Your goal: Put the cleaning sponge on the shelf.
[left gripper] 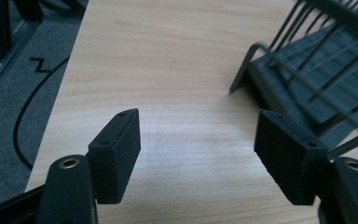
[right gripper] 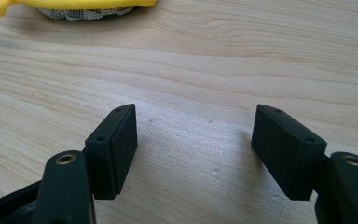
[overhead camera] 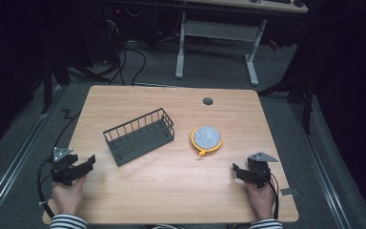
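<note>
A dark wire basket (overhead camera: pixel 139 136) lies tilted on the wooden table (overhead camera: pixel 171 191), left of centre, and its corner (left gripper: pixel 307 70) reaches into the left gripper view at the upper right. A round sieve with a yellow rim (overhead camera: pixel 206 139) rests to the basket's right; its yellow edge (right gripper: pixel 65 4) runs along the top of the right gripper view. My left gripper (overhead camera: pixel 88 164) hovers open near the table's front left, with bare wood between its jaws (left gripper: pixel 196 140). At the front right, my right gripper (overhead camera: pixel 237 170) is open too, nothing held (right gripper: pixel 193 140).
A round cable hole (overhead camera: pixel 208 101) sits near the table's far edge. Beyond the table stands a white desk frame (overhead camera: pixel 217 43) on grey carpet with cables. A small grey tab (overhead camera: pixel 289 192) lies at the table's right front corner. The table's left edge (left gripper: pixel 56 93) is close to the left gripper.
</note>
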### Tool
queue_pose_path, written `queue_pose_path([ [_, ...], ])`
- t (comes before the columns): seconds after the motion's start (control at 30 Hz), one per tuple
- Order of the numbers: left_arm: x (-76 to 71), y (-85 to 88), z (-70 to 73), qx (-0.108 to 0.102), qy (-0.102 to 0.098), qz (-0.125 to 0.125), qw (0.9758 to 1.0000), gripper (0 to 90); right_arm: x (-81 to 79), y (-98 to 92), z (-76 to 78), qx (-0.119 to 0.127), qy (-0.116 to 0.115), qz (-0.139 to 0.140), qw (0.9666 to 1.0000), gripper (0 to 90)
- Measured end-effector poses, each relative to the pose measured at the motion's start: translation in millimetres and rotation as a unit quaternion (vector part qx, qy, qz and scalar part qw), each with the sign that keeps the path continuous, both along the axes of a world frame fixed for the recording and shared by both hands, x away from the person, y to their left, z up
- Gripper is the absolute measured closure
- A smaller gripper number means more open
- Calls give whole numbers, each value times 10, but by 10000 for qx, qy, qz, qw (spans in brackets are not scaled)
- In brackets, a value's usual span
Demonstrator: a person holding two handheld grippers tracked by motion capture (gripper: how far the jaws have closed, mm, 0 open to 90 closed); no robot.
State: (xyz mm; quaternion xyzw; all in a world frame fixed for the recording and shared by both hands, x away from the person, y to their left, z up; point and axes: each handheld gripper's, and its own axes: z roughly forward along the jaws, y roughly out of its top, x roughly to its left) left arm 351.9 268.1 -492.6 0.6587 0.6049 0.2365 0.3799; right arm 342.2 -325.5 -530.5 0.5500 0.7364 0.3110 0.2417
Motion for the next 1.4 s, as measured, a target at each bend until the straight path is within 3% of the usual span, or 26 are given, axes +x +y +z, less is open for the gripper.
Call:
queue_pose_path([
  [0.37,-8,-57,338,-134,-214,-232,9994,296,-3,1,1,2,7,-12,10000,313],
  [0.7,147,-83,585,-371,-234,-457,9980,294,-3,1,1,2,7,-11,10000,313],
  [0.8,233,-137,639,-273,-160,-524,9981,294,-2,-1,0,-7,0,0,10000,314],
  [1.0,438,-261,638,-87,51,-654,9978,303,-4,0,1,1,5,-7,10000,313],
  [1.1,538,-315,590,-98,166,-677,9975,309,-2,-1,0,-13,-9,18,10000,311],
  [1.4,649,-450,503,-61,315,-942,9950,352,-3,0,0,-12,-6,17,10000,311],
])
